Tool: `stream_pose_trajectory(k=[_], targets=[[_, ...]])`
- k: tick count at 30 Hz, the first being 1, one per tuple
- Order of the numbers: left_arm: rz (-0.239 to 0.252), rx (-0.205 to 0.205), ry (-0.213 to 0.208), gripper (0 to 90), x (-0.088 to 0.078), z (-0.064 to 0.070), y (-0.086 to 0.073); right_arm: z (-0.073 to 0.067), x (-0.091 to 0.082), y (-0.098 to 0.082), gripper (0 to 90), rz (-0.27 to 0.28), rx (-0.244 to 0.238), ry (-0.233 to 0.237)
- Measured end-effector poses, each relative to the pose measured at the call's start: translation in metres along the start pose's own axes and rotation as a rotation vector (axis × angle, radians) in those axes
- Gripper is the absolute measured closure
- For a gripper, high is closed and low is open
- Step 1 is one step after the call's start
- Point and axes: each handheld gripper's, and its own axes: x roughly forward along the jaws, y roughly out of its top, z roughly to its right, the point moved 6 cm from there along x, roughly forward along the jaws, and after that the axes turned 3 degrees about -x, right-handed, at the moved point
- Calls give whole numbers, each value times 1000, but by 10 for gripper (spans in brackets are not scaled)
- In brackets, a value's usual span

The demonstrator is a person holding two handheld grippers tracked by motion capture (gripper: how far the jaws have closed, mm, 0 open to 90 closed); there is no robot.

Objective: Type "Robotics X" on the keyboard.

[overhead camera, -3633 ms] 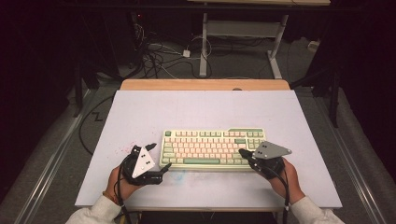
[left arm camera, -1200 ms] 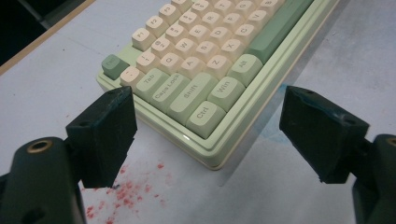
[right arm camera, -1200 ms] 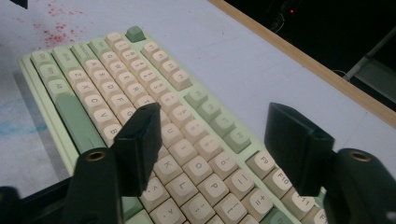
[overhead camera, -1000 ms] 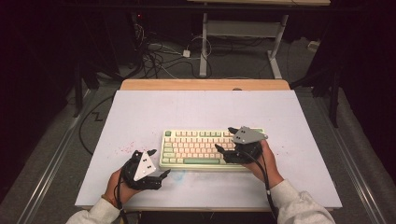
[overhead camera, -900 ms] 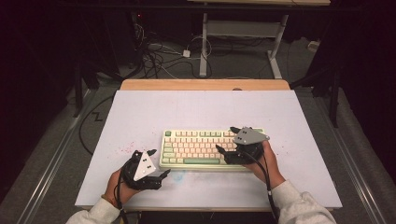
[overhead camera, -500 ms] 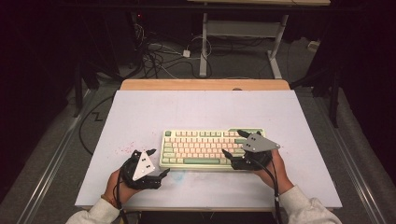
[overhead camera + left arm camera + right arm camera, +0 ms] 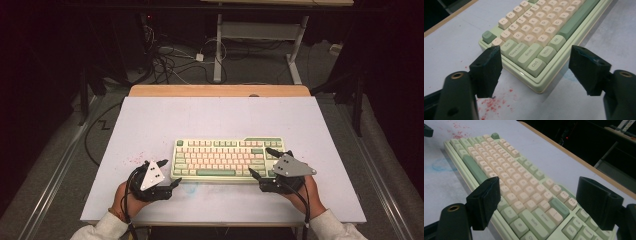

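Right hand-held gripper (image 7: 261, 162) now back at the keyboard's (image 7: 227, 160) right end, jaws spread wide over the keys, gripping nothing. Left hand-held gripper (image 7: 167, 172) parked at the near-left corner, jaws just narrowing yet clear of the case. Keyboard flat on the table (image 7: 150, 120); two-ended grip seemingly next.

Pale sleeves reach both wrists. Each black hand-held gripper, left (image 7: 167, 173) and right (image 7: 262, 161), carries a grey 3-cornered plate, 2 blocky jaws, apparently brass-ringed screw holes, and a black cable.
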Motion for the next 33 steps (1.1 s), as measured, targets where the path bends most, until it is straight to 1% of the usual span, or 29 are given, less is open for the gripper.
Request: stream_pose_trajectory(k=[2,3,4,6,7,10,14,16,17,18,20,21,22,23,25,26,28,30,32,33], targets=[[-13,8,1,379,1,-1,1,2,-5,-4,205,-8,-10,-16],[-23,5,1,429,1,-1,2,3,-8,-6,205,-9,-5,-21],[-39,1,-9,483,2,-1,3,4,-10,-8,205,-7,3,-23],[-48,-11,-29,578,4,-1,6,6,-15,-12,206,-7,12,-31],[-55,-10,-29,651,4,-1,7,6,-17,-15,206,-13,13,-32],[-73,-9,-44,757,7,-2,13,5,-22,-22,207,-27,22,-34],[-90,-3,-66,877,13,-1,22,4,-27,-30,209,-41,24,-37],[-101,7,-66,878,17,-1,28,3,-29,-34,209,-47,29,-38],[-109,12,-78,878,19,0,32,3,-29,-36,209,-52,27,-41],[-112,18,-77,878,21,1,35,3,-30,-38,209,-61,26,-42],[-118,24,-93,878,24,2,39,3,-30,-40,209,-68,24,-44],[-126,35,-91,878,27,3,42,3,-30,-41,209,-68,24,-44],[-126,33,-92,878,28,3,44,4,-30,-41,208,-71,24,-47],[-133,33,-105,878,31,4,47,4,-30,-41,208,-71,24,-48],[-137,37,-98,878,35,3,52,4,-29,-41,208,-69,22,-49],[-140,37,-108,878,38,3,55,4,-29,-40,208,-69,21,-49],[-147,42,-107,878,43,3,60,3,-28,-41,208,-69,17,-47],[-151,42,-124,878,49,3,64,2,-27,-41,209,-75,14,-46],[-158,49,-127,878,55,4,68,2,-26,-42,209,-79,10,-43],[-165,53,-141,877,58,6,70,2,-26,-42,209,-79,8,-42]])
